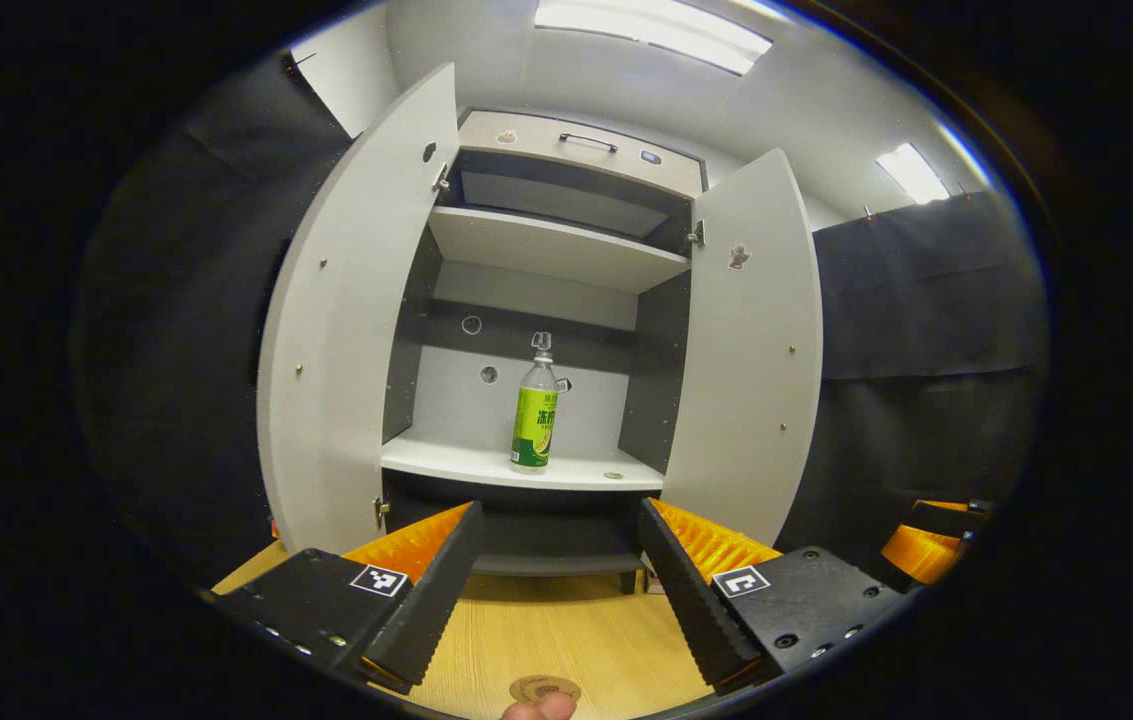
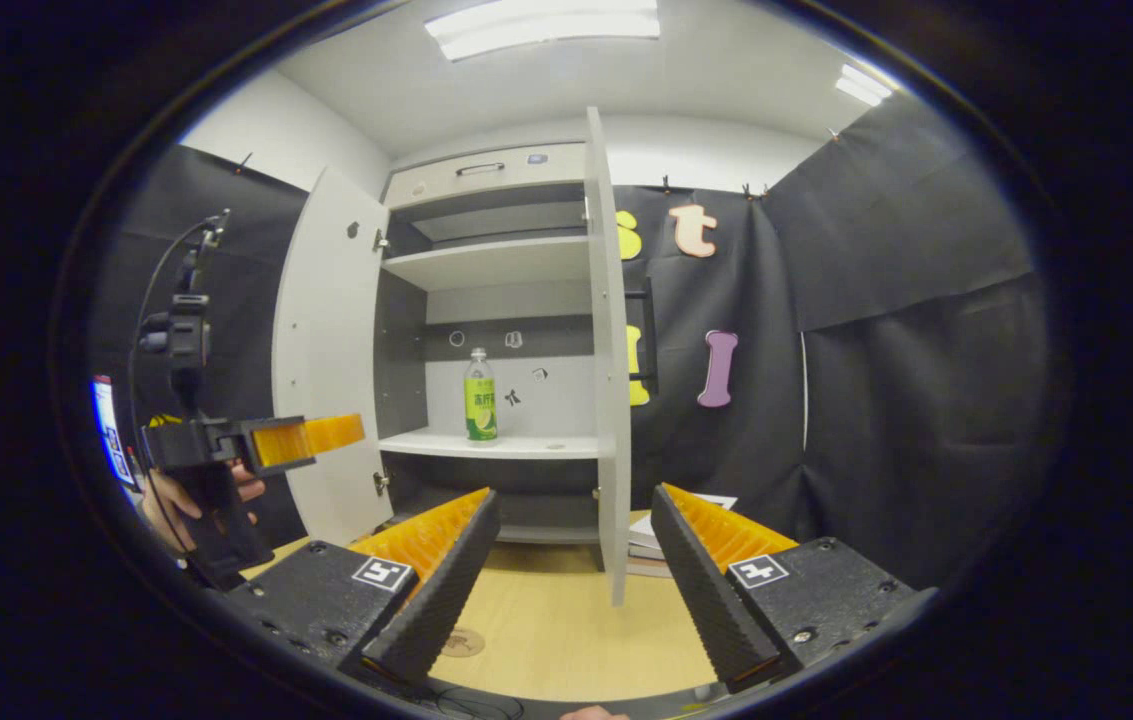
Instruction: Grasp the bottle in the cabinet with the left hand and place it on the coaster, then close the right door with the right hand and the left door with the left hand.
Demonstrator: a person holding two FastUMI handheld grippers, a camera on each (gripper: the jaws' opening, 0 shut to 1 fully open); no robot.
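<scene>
One bottle (image 1: pixel 535 415) stands upright on the cabinet's lower shelf (image 1: pixel 486 466), between two open doors. One coaster (image 1: pixel 544 688) lies on the surface. My two grippers, left gripper (image 1: pixel 560 580) and right gripper (image 2: pixel 574 570), hold their jaws spread, empty.

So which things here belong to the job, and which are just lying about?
Job:
bottle, upright on the cabinet shelf
coaster on the table
left door, open
right door, open
left gripper, fingers apart
right gripper, fingers apart

Lying about:
papers behind the right door
</scene>
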